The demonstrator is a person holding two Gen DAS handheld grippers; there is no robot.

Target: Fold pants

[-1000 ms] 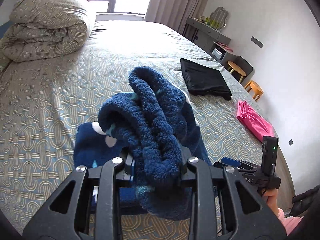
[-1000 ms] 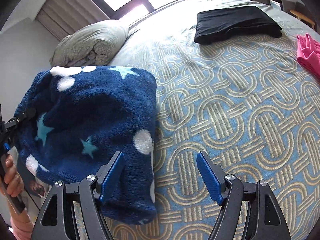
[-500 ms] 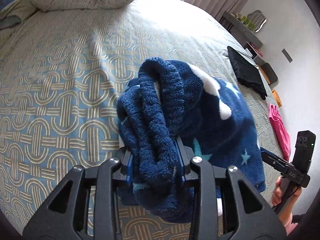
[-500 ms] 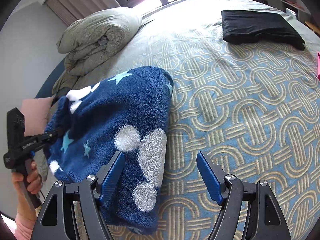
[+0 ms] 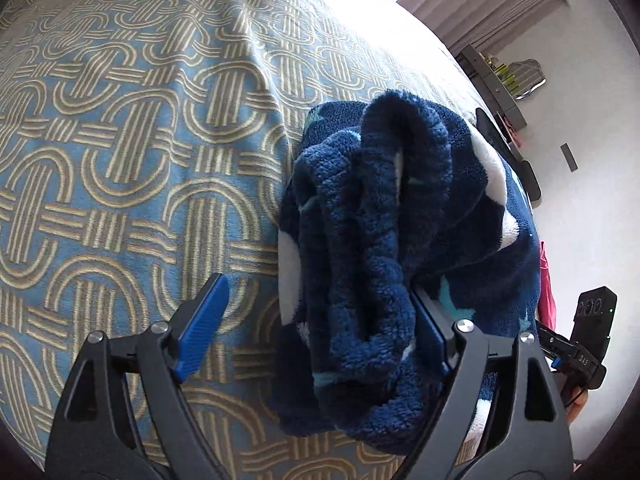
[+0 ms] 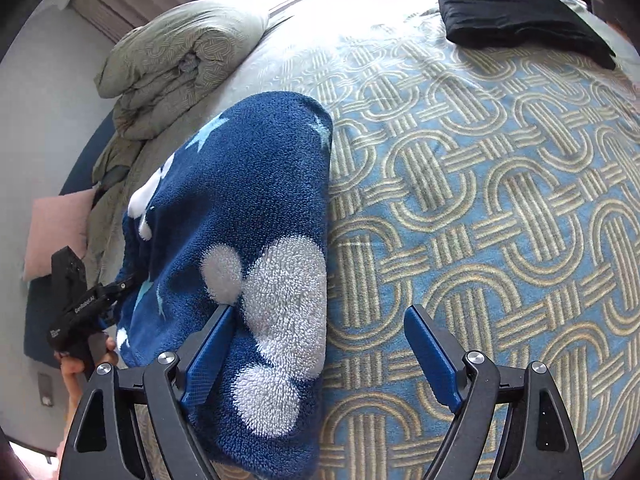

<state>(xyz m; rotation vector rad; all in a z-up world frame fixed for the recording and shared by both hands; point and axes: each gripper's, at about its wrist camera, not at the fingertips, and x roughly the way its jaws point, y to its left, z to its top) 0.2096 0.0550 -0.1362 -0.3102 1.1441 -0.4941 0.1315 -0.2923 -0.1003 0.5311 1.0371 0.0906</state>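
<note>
The navy fleece pants [image 5: 372, 248] with white dots and pale blue stars lie folded on the patterned bedspread [image 5: 120, 160]. In the left wrist view my left gripper [image 5: 320, 316] is open; the bunched waistband rests against its right finger, the left finger is apart from it. In the right wrist view the pants [image 6: 248, 220] lie flat at left. My right gripper [image 6: 320, 344] is open, its left finger over the near corner of the pants, gripping nothing. The left gripper also shows there [image 6: 96, 304] at the pants' far edge.
A folded black garment [image 6: 520, 20] lies far right on the bed. A rolled duvet [image 6: 180, 56] sits at the head. A pink garment [image 5: 546, 284] lies near the bed's right edge. A pink pillow [image 6: 56, 232] is at left. A dresser [image 5: 500, 88] stands by the wall.
My left gripper has opened and let go of the bunched waistband; it moved lower toward the bed. The pants now lie flatter. The right gripper stayed open.
</note>
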